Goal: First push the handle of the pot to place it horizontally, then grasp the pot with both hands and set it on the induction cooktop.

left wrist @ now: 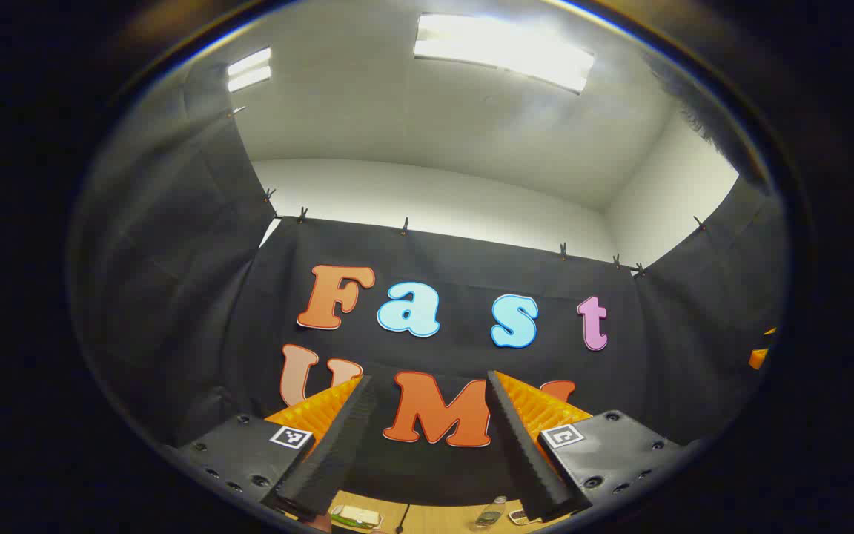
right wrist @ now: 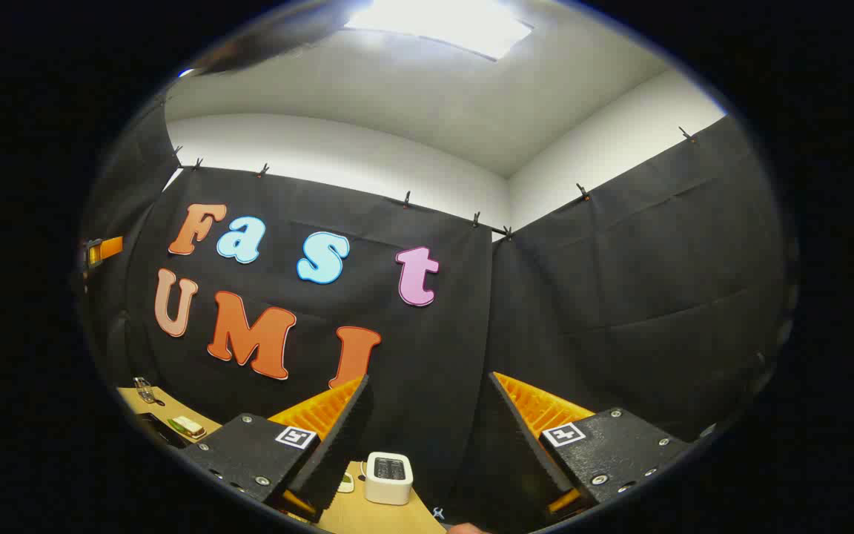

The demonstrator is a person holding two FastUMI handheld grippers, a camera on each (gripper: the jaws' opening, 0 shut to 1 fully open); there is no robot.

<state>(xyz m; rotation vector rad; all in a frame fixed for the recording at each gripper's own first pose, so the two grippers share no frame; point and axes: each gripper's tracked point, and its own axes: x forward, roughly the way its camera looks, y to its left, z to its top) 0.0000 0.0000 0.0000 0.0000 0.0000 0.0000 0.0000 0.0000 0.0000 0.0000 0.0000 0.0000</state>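
My left gripper point(left wrist: 428, 377) is tilted upward toward the black cloth wall, and it is open with nothing between its fingers. My right gripper point(right wrist: 428, 377) is also raised toward the wall and stands open and empty. A strip of the wooden table point(left wrist: 427, 521) lies below the left fingers. In the right gripper view the table point(right wrist: 379, 519) is at the bottom left.
On the table are a small clear bottle point(left wrist: 490, 512) and a green-and-white item point(left wrist: 355, 516). A white boxy appliance point(right wrist: 388, 477) stands between the right fingers, farther off. Small items point(right wrist: 186, 426) lie at the table's left end. An orange piece point(right wrist: 103, 250) juts in at the left edge.
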